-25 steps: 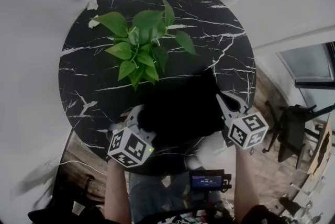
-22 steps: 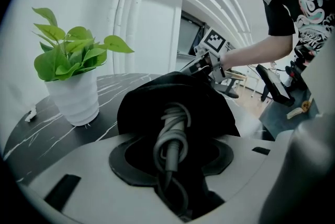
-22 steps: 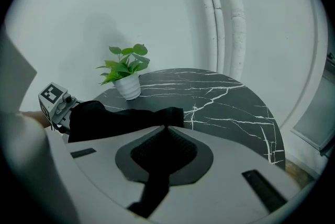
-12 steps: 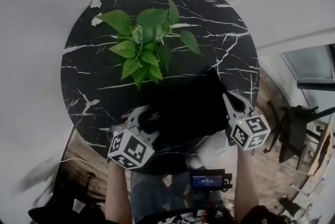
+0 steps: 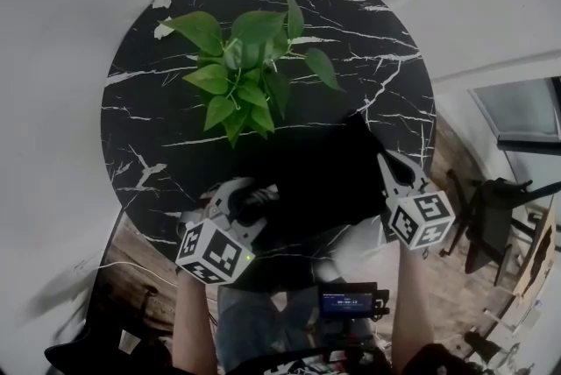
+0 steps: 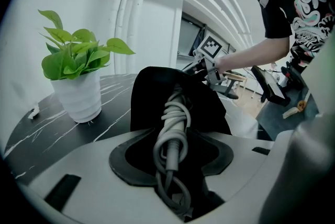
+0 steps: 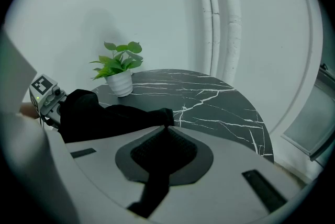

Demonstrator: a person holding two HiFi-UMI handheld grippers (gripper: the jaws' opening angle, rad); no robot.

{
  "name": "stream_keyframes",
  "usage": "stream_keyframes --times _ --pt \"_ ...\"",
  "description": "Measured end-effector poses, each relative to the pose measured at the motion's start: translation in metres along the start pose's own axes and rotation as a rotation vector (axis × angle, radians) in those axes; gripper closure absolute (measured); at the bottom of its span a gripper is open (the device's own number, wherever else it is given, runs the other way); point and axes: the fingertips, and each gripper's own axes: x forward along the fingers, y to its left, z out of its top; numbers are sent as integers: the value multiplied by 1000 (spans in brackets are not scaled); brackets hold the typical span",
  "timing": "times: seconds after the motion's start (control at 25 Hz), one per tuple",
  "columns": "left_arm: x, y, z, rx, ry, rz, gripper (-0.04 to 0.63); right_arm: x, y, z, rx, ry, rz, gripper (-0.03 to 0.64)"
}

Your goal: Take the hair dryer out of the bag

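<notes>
Left gripper (image 5: pixel 239 196) clamped on cord-wrapped hair dryer (image 6: pixel 175 113) — right gripper (image 5: pixel 387 159) pinching black bag (image 5: pixel 320 180).

Soft, even light all round, no hard shadows, a little dim overall. Heavy fisheye bending, edges curving into black corners. The black bag (image 5: pixel 324 176) loses all detail against the dark table (image 5: pixel 158 145). The near foreground in both gripper views is blurred.

Left gripper (image 6: pixel 171 163) had its fingers (image 6: pixel 78 178) clamped on a coiled grey cord (image 6: pixel 175 118) sticking out of the black bag (image 6: pixel 149 92), potted plant (image 6: pixel 76 79) on the bench (image 6: pixel 42 131) nearby.
</notes>
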Motion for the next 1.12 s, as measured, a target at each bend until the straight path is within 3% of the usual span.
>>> stream_keyframes --times 1.12 --pt "-18 1 -18 -19 8 33 402 7 -16 -22 -41 54 -76 592"
